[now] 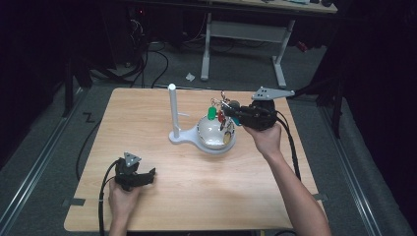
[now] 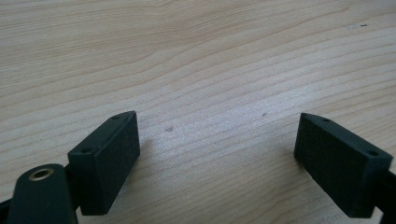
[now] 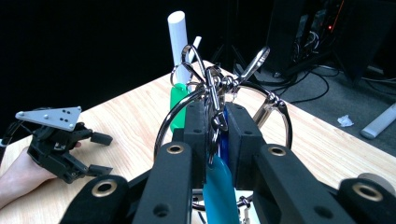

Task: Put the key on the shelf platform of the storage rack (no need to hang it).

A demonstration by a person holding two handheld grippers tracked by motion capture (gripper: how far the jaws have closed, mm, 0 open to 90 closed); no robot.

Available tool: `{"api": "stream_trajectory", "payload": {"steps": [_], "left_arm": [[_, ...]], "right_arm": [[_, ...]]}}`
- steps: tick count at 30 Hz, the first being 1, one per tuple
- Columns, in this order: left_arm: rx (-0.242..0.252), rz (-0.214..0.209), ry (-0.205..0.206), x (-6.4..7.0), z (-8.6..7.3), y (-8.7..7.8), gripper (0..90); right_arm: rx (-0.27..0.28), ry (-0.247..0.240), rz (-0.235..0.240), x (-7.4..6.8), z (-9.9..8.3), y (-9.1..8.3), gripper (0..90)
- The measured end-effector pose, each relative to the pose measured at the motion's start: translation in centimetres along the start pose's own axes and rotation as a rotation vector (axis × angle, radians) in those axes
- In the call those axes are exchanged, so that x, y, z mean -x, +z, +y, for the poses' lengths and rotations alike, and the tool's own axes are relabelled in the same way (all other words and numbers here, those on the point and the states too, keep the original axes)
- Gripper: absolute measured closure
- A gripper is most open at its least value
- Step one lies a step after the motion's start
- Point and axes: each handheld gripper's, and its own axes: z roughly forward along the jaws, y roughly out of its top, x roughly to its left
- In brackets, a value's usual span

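My right gripper (image 1: 235, 114) is lifted above the white bowl (image 1: 212, 133) and is shut on a bunch of keyrings (image 1: 222, 109) with green, red and blue tags. Close up, the metal rings (image 3: 212, 91) fan out above the jaws and a blue tag (image 3: 217, 184) hangs between them, with a green tag (image 3: 178, 100) behind. A white stand with an upright post (image 1: 173, 110) joins the bowl's left side. My left gripper (image 1: 150, 174) rests on the table at the near left, open, with bare wood between its pads (image 2: 112, 156).
The wooden table (image 1: 162, 196) has free room in front and at the left. Beyond its far edge lie floor cables (image 1: 157, 64) and a desk frame (image 1: 246, 34). The left hand's gripper (image 3: 70, 149) appears across the table in the right gripper view.
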Motion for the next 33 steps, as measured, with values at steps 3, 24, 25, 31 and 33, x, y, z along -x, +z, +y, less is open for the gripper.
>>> {"api": "stream_trajectory", "payload": {"steps": [3, 24, 25, 31, 33], "left_arm": [[0.000, 0.005, -0.011, 0.1, 0.0, 0.0, 14.6], [0.006, 0.005, -0.007, 0.0, 0.0, 0.0, 14.7], [0.005, 0.002, 0.005, 0.0, 0.0, 0.0, 14.7], [0.006, 0.001, 0.005, 0.0, 0.0, 0.0, 14.8], [0.008, 0.002, 0.005, 0.0, 0.0, 0.0, 14.8]], "right_arm": [[-0.006, 0.002, -0.001, 0.2, -0.1, 0.6, 80.4], [-0.089, 0.000, -0.032, 0.7, -2.6, 4.3, 80.3], [-0.091, 0.000, -0.031, 0.8, -2.8, 4.4, 80.3], [-0.115, 0.000, -0.040, 0.8, -3.4, 5.0, 80.2], [-0.118, 0.003, -0.041, 0.9, -3.7, 5.1, 80.2]]}}
